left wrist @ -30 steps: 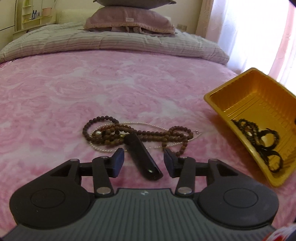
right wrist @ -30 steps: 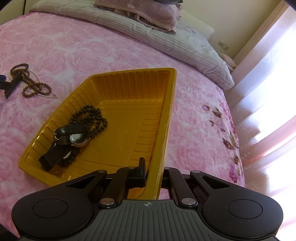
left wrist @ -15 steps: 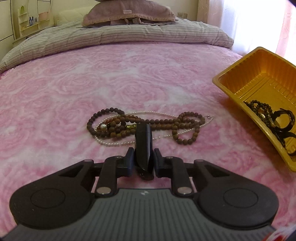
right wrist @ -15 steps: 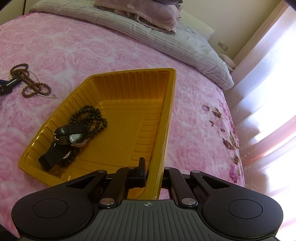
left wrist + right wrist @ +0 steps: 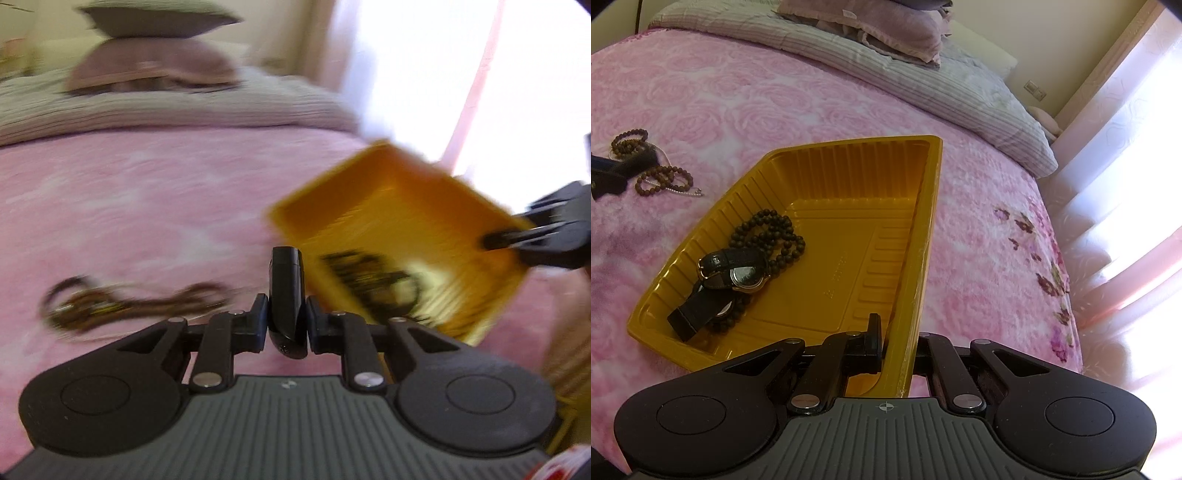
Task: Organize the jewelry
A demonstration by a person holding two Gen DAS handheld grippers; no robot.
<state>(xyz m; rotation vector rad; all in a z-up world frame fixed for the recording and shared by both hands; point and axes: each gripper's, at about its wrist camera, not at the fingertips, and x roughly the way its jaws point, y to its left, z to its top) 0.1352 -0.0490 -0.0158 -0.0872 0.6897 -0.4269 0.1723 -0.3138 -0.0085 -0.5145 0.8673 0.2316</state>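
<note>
On the pink rose-patterned bedspread [image 5: 746,96], the brown bead necklace [image 5: 122,304] and a thin pearl strand [image 5: 677,188] tangled with it are lying left of and just beyond the left gripper [image 5: 286,321], heavily blurred in the left wrist view. The left gripper's jaws are pressing together on a black oblong case [image 5: 286,291], which is standing nearly upright between them and rising above their tips; what kind of case it is cannot be told. To the right of those jaws the yellow plastic tray [image 5: 388,206] is sitting tilted, its near corner just beside the case. In the right wrist view the tray [image 5: 849,173] is holding a dark bead bracelet [image 5: 768,236] and two black-strapped wristwatches [image 5: 735,273] gathered at its left end, ahead and left of the right gripper [image 5: 897,347]. The right gripper's jaws are clamping the tray's right rim, one finger inside the wall and the other outside. Striped bedding [image 5: 923,85] and mauve pillows [image 5: 879,26] are lying beyond everything.
</note>
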